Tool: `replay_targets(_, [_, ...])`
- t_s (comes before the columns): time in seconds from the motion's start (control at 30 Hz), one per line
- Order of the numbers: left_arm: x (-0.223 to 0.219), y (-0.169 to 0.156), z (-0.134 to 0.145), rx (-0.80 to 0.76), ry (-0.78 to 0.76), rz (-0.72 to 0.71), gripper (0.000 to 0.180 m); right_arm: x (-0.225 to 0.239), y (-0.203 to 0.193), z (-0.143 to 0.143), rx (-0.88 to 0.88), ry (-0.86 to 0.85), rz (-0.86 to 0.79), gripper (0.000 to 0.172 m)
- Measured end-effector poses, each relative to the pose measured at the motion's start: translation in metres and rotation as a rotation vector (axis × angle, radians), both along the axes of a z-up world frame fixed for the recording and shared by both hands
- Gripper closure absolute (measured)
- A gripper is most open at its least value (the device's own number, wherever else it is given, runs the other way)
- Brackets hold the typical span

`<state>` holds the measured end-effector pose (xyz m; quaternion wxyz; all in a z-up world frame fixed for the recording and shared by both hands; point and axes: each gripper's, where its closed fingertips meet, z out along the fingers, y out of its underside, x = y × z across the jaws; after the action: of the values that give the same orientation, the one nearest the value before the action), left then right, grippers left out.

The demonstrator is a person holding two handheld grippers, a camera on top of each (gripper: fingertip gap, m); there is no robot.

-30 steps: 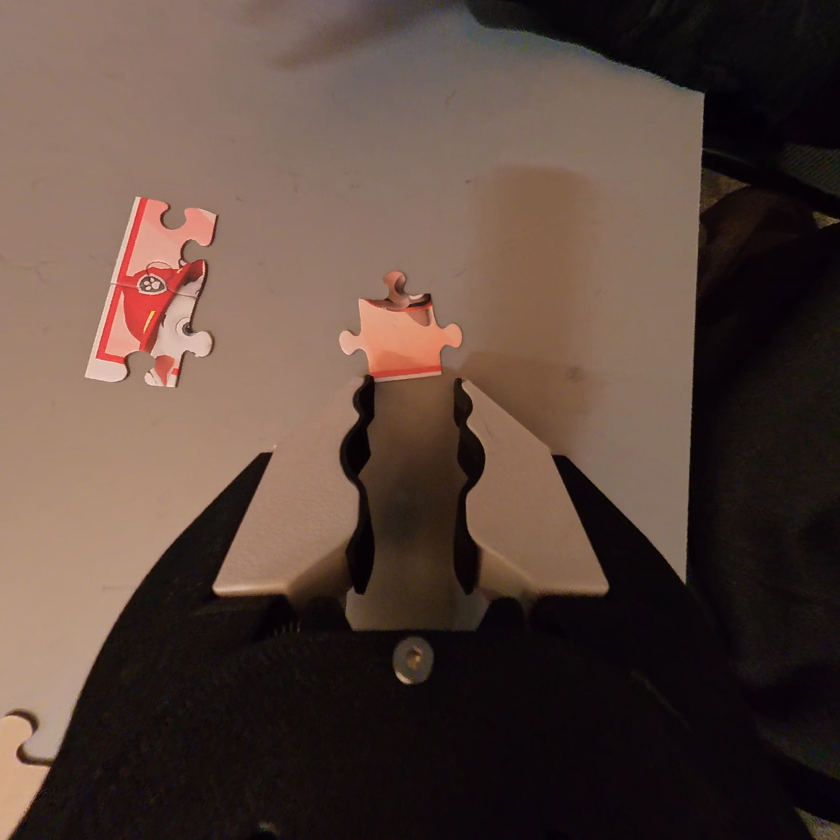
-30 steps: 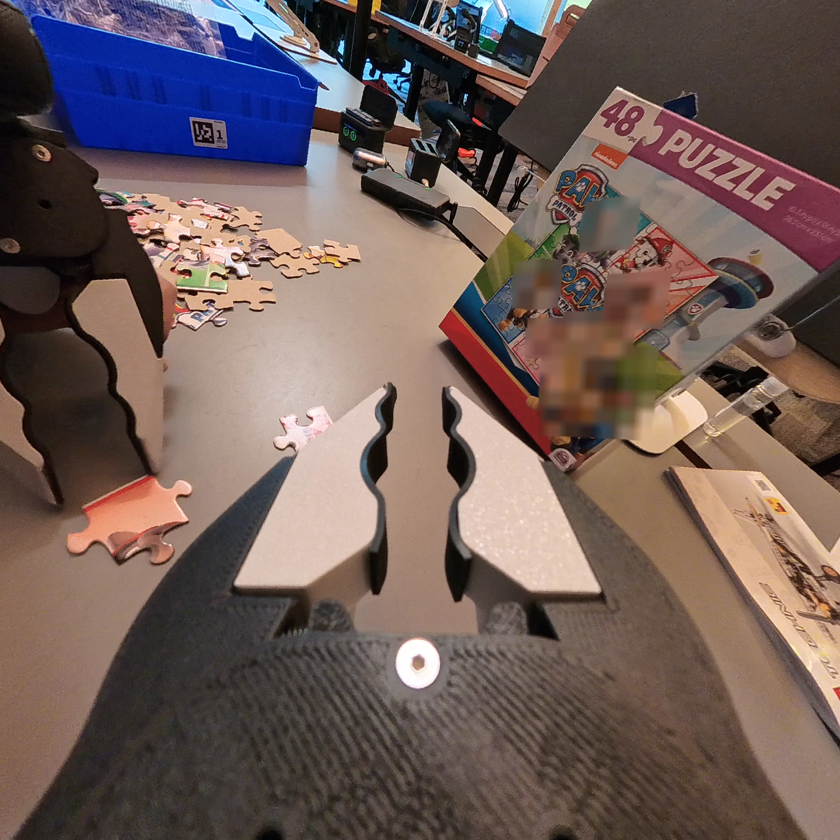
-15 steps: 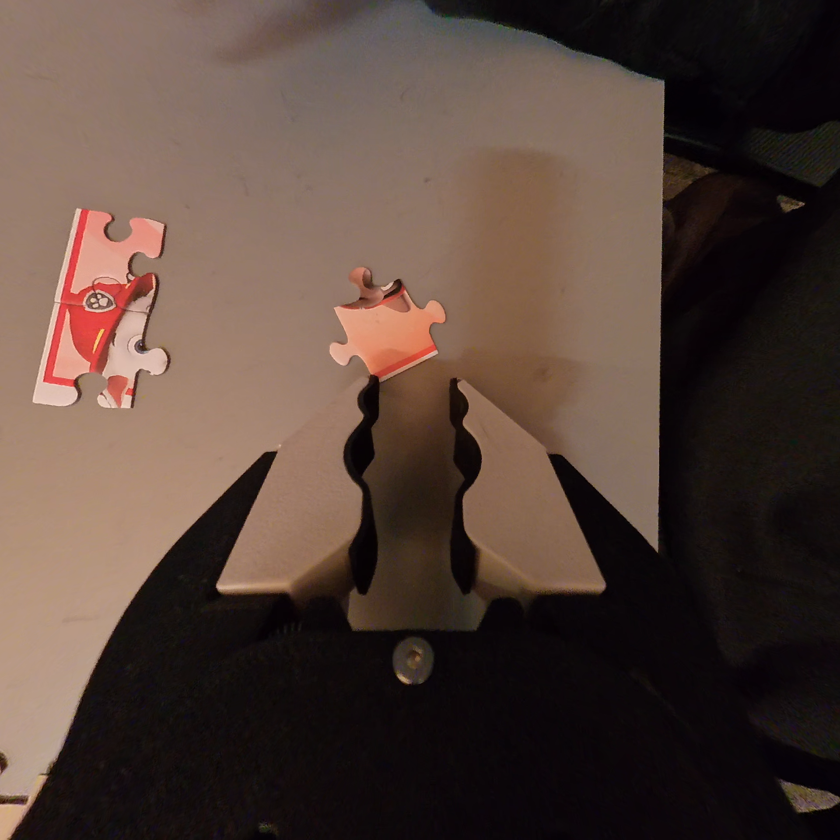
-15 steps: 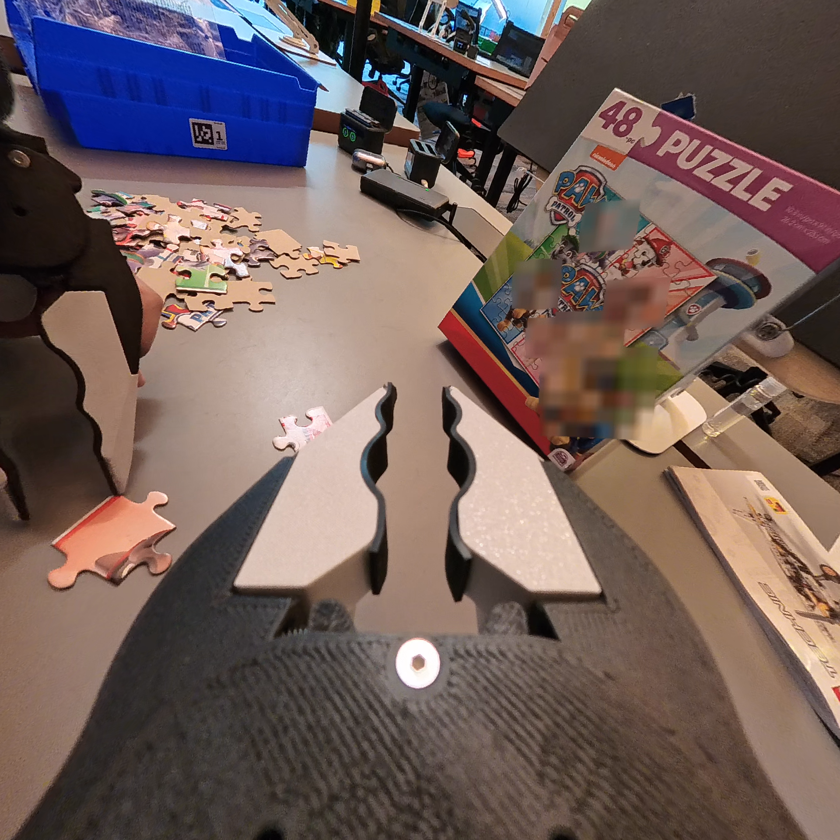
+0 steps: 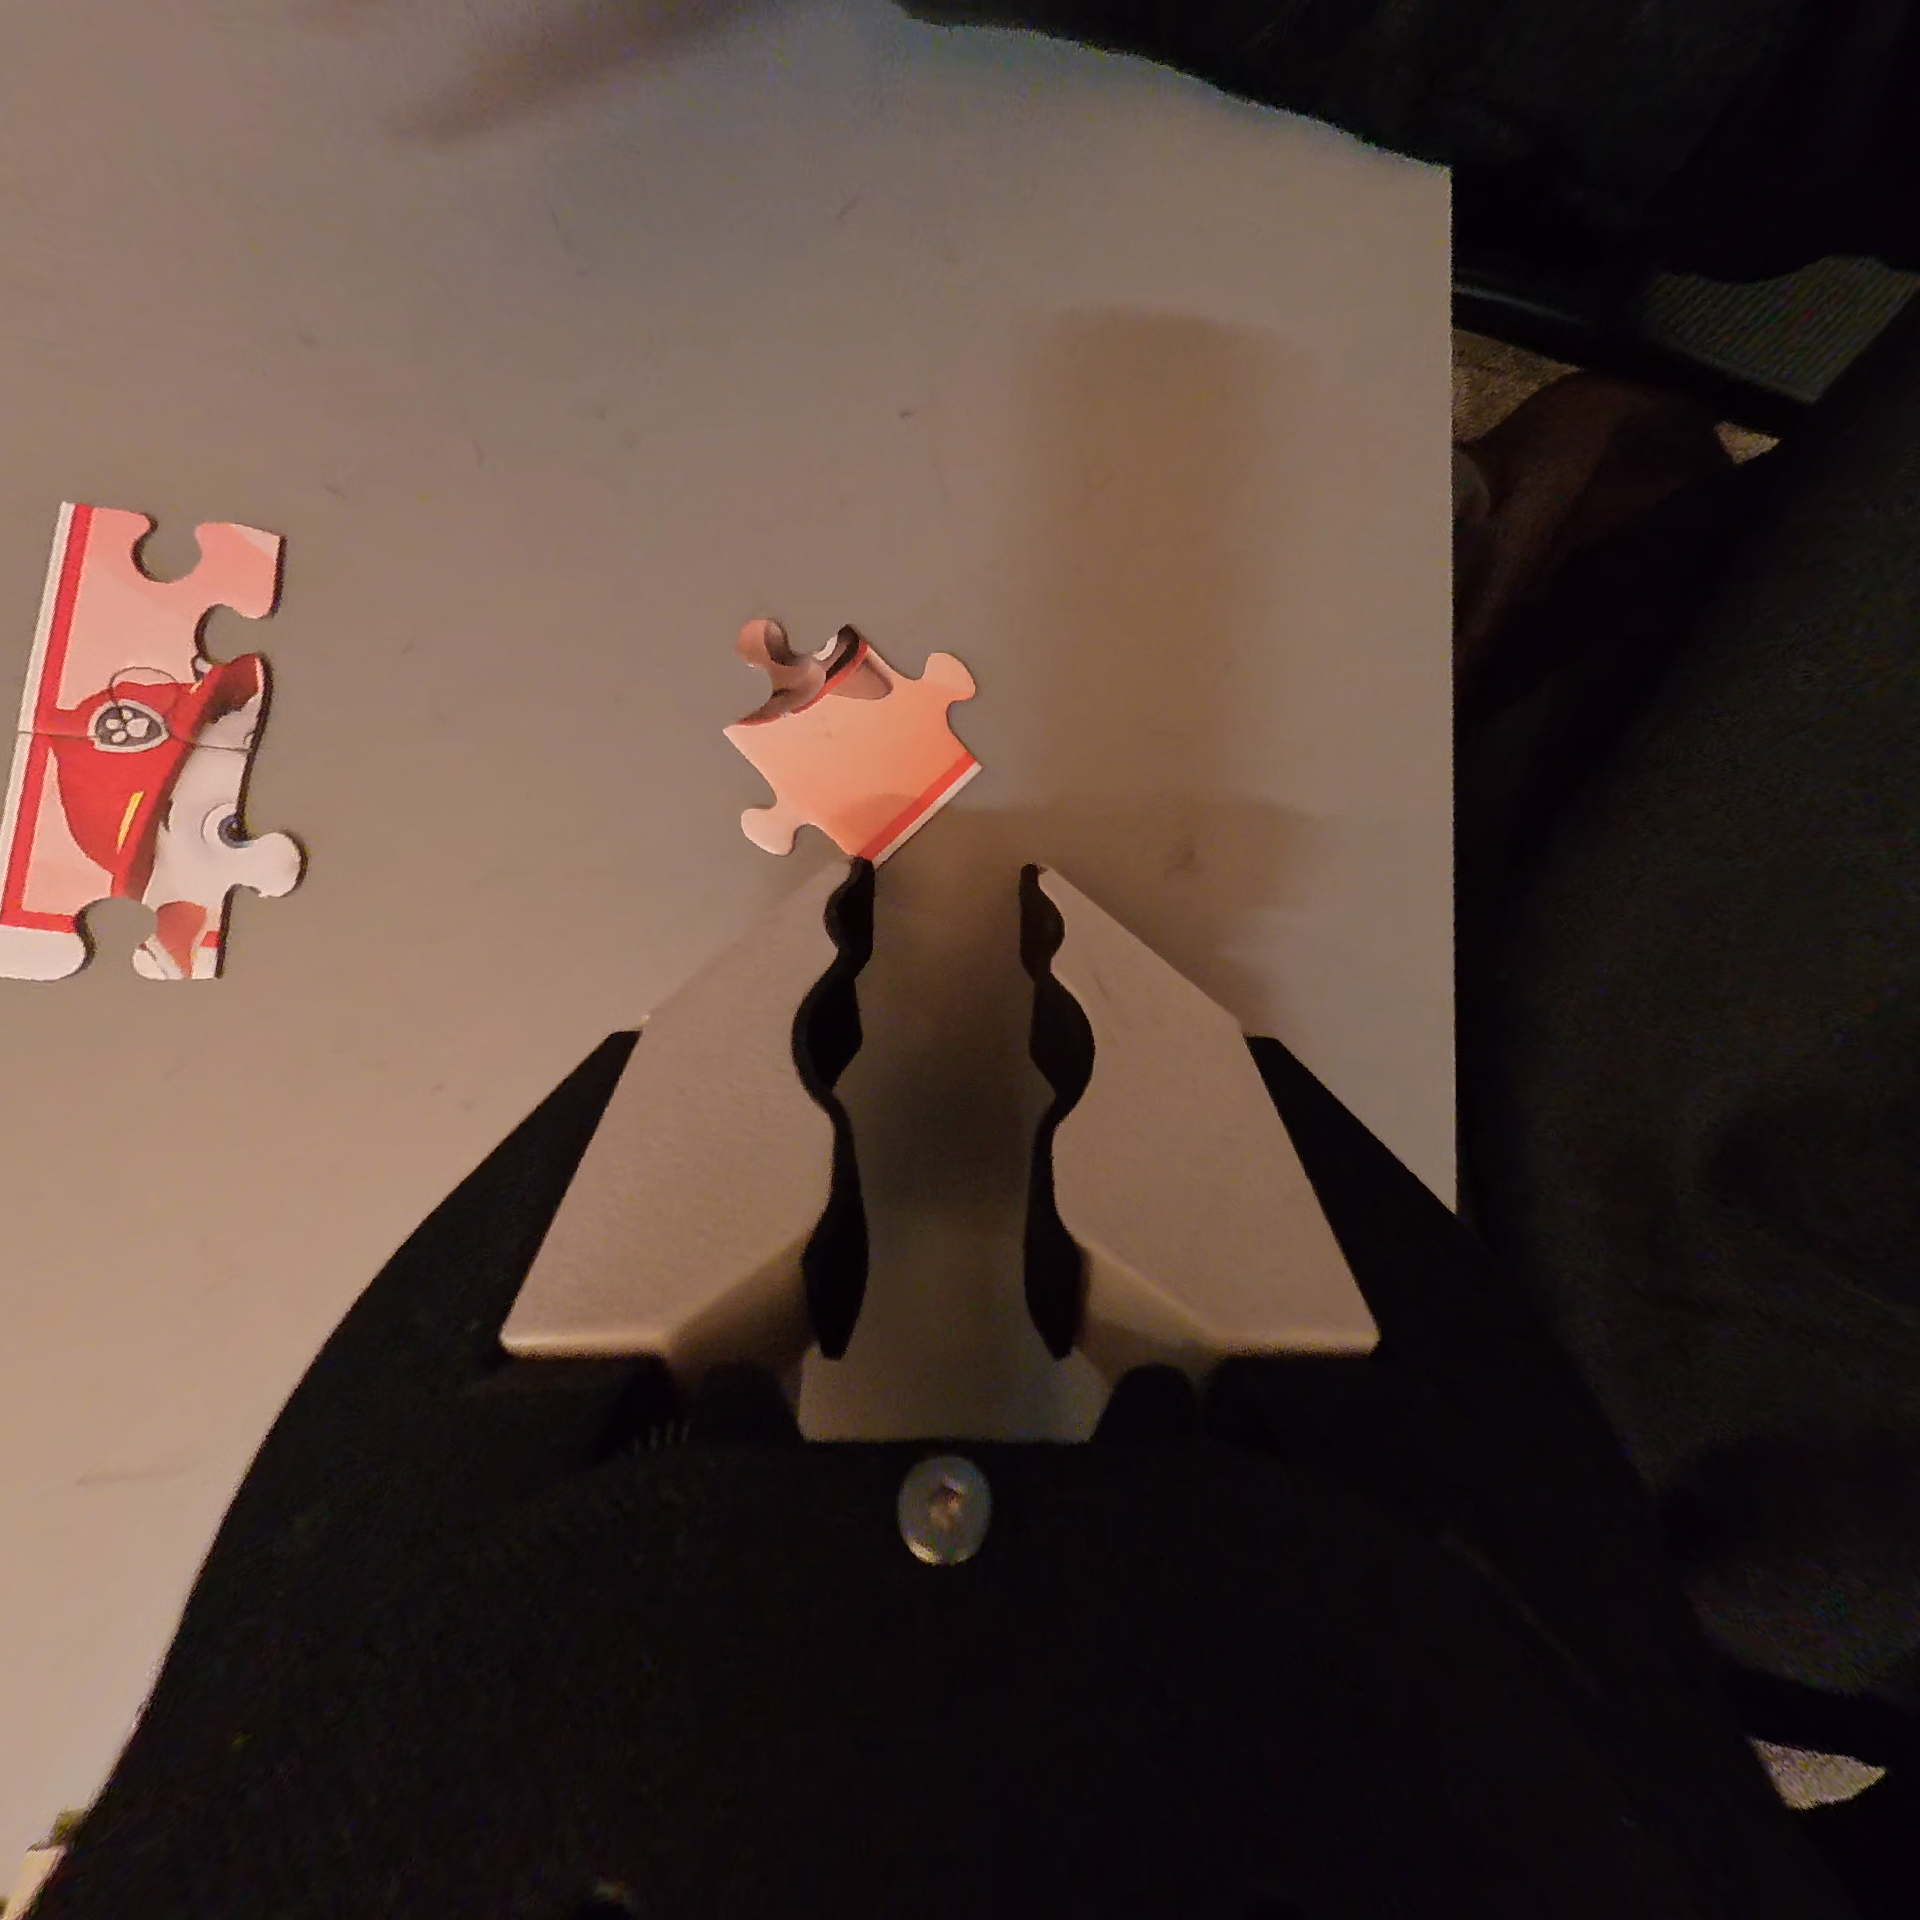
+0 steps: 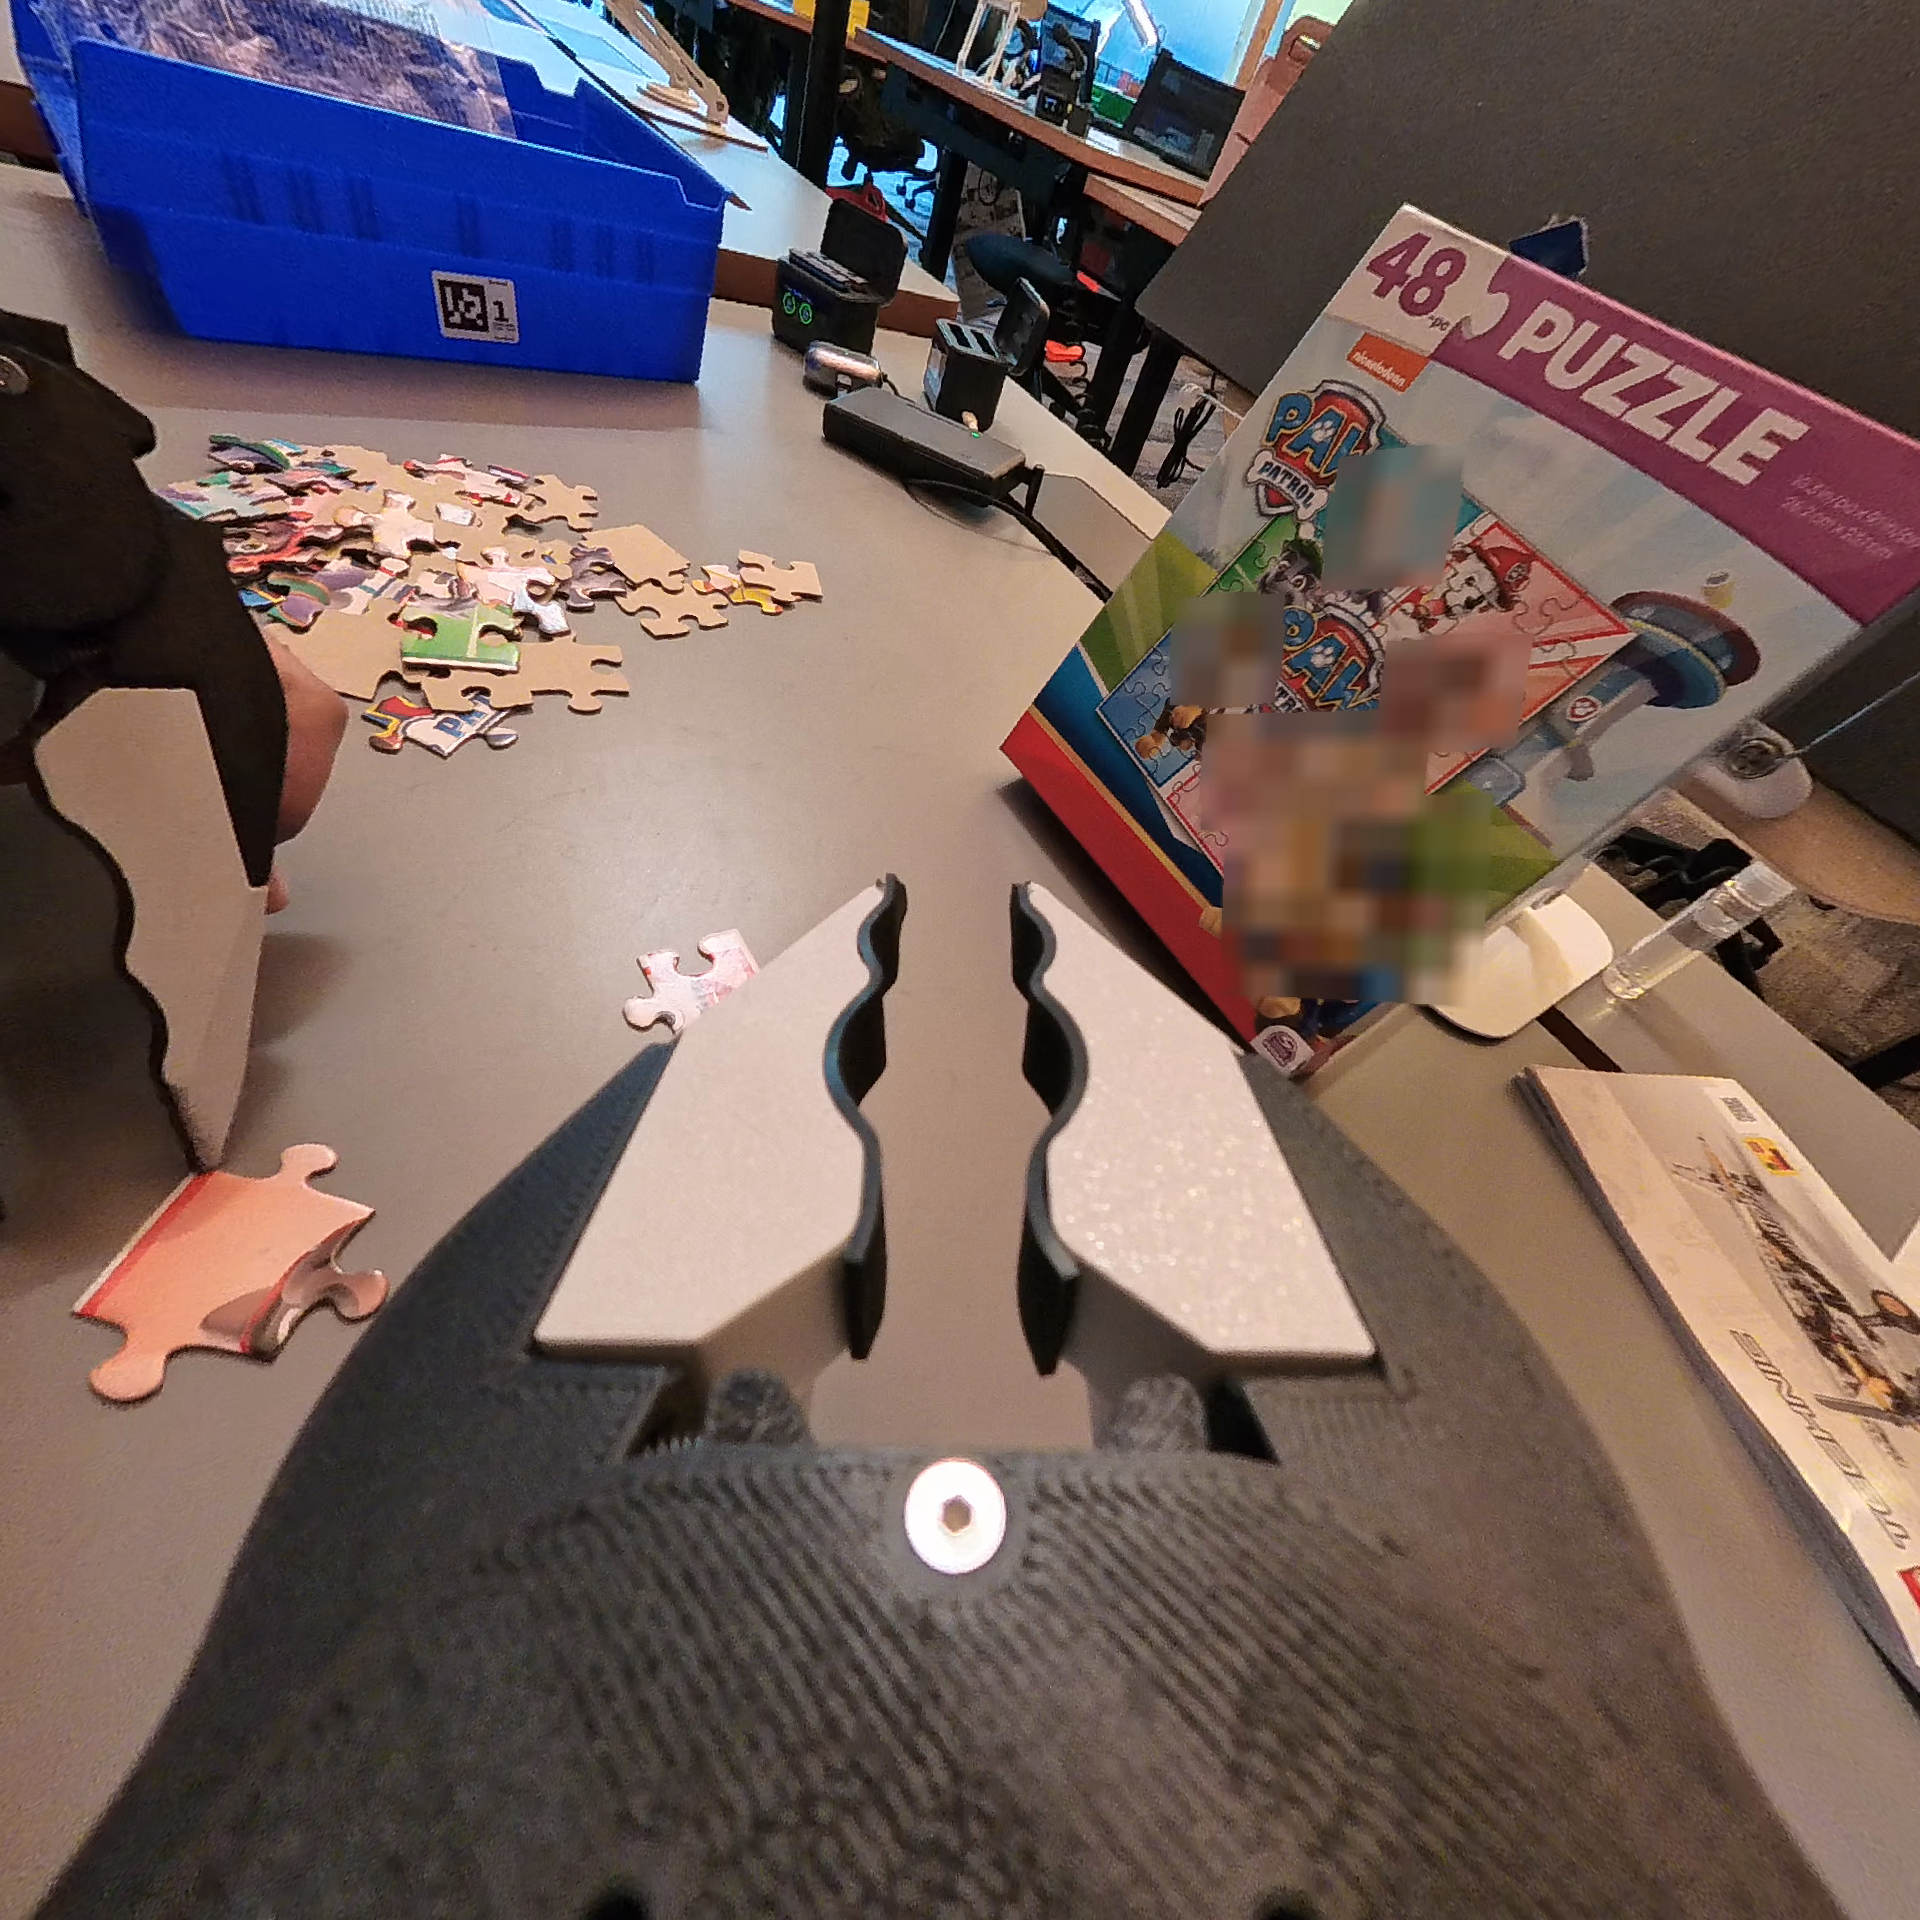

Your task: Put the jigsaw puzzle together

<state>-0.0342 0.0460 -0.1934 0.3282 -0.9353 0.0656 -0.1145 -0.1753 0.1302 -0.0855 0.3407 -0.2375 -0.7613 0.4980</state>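
In the left wrist view, my left gripper [image 5: 940, 873] is open and points down at the grey table [image 5: 623, 364]. Its left fingertip [image 5: 854, 883] touches the corner of a pink puzzle piece with a red edge stripe [image 5: 862, 748], which lies flat just ahead of the jaws, not between them. Two joined red-and-white pieces [image 5: 135, 748] lie to the far left. In the right wrist view, my right gripper [image 6: 956, 888] is open and empty above the table. The left gripper's finger [image 6: 187, 914] stands at the left there, its tip on the pink piece [image 6: 229, 1268].
A heap of loose puzzle pieces [image 6: 468, 582] lies at the back left before a blue bin [image 6: 395, 229]. A puzzle box [image 6: 1455, 623] leans upright at the right, a booklet [image 6: 1745, 1299] beside it. A small pale piece [image 6: 691, 977] lies by my right gripper's left finger. The table edge [image 5: 1449, 727] is close on the right. About 20 cm separates my left fingertips from my right.
The pink piece has turned counter-clockwise in the left wrist view, pushed at its corner by the left fingertip. The left jaws have narrowed a little and the gripper has shifted sideways. The right gripper has not moved.
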Motion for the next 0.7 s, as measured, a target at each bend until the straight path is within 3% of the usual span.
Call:
replay_targets(0.57, [0.023, 0.013, 0.001, 0.015, -0.022, -0.065, 0.154, 0.0, -0.001, -0.001, 0.003, 0.0, 0.001, 0.152])
replay_targets(0.7, [0.028, 0.025, 0.001, 0.05, 0.0, -0.068, 0.143, 0.0, 0.0, -0.001, 0.001, -0.001, -0.001, 0.152])
